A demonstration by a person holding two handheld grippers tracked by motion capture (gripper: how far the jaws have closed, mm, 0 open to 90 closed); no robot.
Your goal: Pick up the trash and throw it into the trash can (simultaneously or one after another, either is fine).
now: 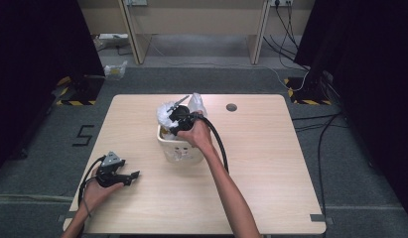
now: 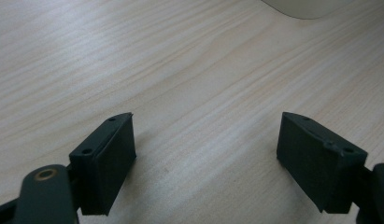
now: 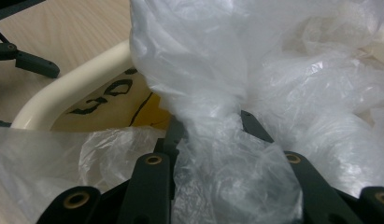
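wooden worktop (image 1: 271,163). right tool (image 3: 210,123) clamped on plastic liner (image 3: 217,84) over bin (image 1: 177,148); lift slowly, grip bunched. left tool (image 2: 206,154) apart, idle.

Plastic bag (image 1: 168,113) in bin (image 1: 184,151), mid-table (image 1: 271,163).

My high view looks forward and down over the whole table (image 1: 271,163). My left gripper view skims that tabletop closely, the bin (image 2: 304,7) at its top edge. My right gripper view presses against the plastic bag (image 3: 255,84) in that bin.
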